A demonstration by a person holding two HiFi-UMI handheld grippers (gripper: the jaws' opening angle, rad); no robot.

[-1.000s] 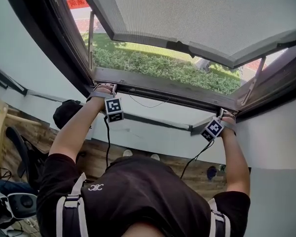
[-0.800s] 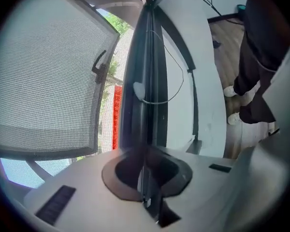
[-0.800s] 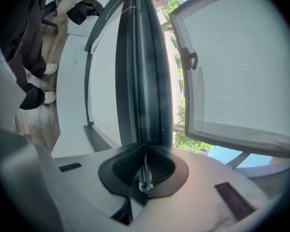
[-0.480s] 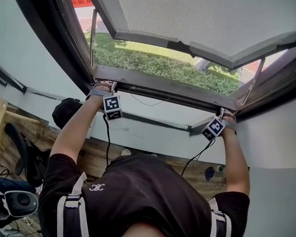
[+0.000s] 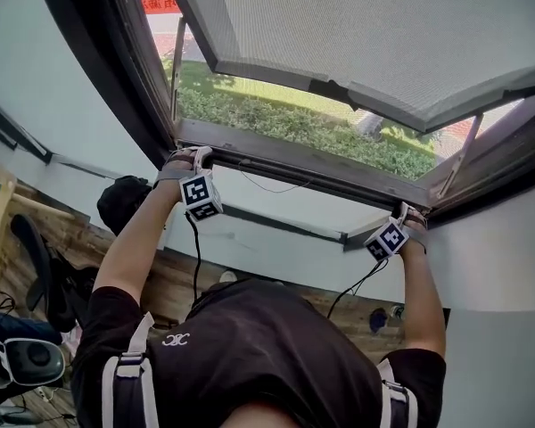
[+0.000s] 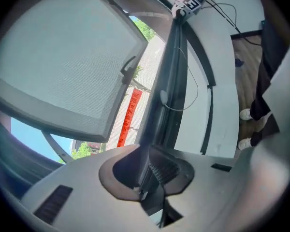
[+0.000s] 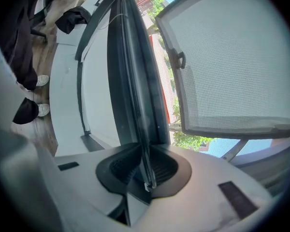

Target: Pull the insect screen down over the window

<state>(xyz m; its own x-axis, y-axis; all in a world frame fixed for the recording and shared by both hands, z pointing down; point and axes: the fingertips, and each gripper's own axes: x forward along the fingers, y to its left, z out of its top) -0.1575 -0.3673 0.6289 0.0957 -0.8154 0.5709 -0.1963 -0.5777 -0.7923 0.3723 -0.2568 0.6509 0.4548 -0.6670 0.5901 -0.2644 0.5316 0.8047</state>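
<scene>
The insect screen's dark pull bar (image 5: pixel 303 163) lies low along the bottom of the window frame. My left gripper (image 5: pixel 201 153) is at its left end. In the left gripper view the bar (image 6: pixel 171 57) runs between the jaws of that gripper (image 6: pixel 147 170). Those jaws have just been opening and stand open, a gap showing beside the bar. My right gripper (image 5: pixel 408 209) is at the right end. In the right gripper view this gripper (image 7: pixel 146 170) is shut on the thin edge of the bar (image 7: pixel 133 57).
The meshed window sash (image 5: pixel 383 34) is swung open outward above a green hedge (image 5: pixel 285 119). A thin cord (image 5: pixel 267 185) loops below the bar. A black bag (image 5: pixel 120 201) sits by the left wall, with a chair (image 5: pixel 36 257) on the wooden floor.
My left hand has lifted a little and rolled, so its marker cube now sits tilted. The right hand has stayed at the bar's right end.
</scene>
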